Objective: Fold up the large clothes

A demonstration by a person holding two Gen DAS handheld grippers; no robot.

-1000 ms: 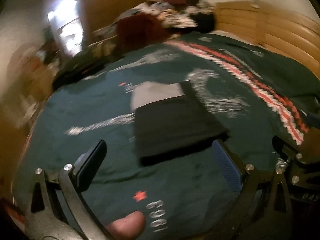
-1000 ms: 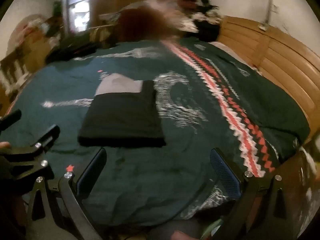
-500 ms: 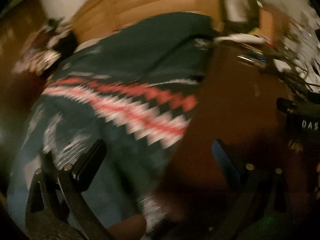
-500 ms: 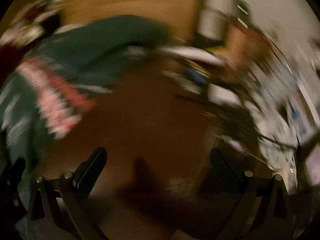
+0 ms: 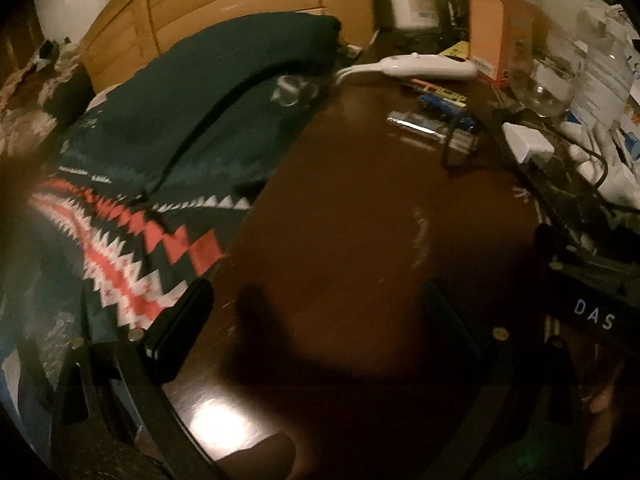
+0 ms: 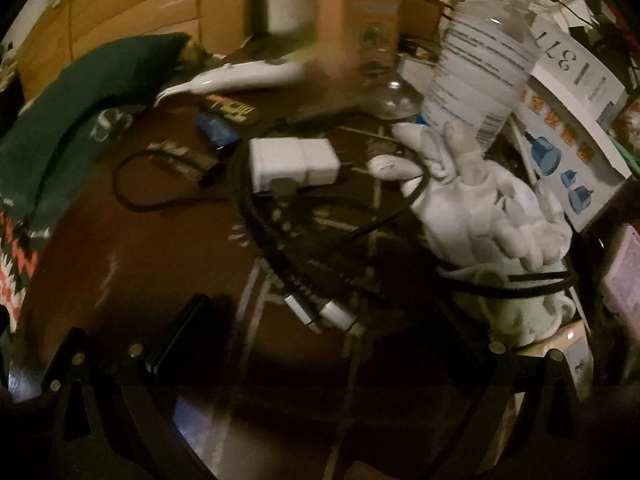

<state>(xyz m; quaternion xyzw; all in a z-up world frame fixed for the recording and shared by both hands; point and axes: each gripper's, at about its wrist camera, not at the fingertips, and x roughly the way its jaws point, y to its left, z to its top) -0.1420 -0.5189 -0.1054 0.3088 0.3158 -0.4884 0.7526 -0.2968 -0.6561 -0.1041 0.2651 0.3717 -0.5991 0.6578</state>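
No garment in either view now: folding stage impossible to judge, with no clothes within reach. Left gripper (image 5: 316, 320) spread wide and empty above a dark wooden table (image 5: 360, 220), green patterned bedspread (image 5: 168, 128) off to its left. Right gripper (image 6: 316, 328) likewise agape, empty, cables (image 6: 280, 256) and a water bottle (image 6: 480, 52) ahead. Dim, blurred; right fingers barely discernible.

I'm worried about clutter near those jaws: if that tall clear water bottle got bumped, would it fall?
Probably. The water bottle stands tall and narrow, so it would likely tip. Round-bodied, it may then roll across the dark table. It looks like thin plastic, so breakage seems unlikely. How full it is, I cannot tell.
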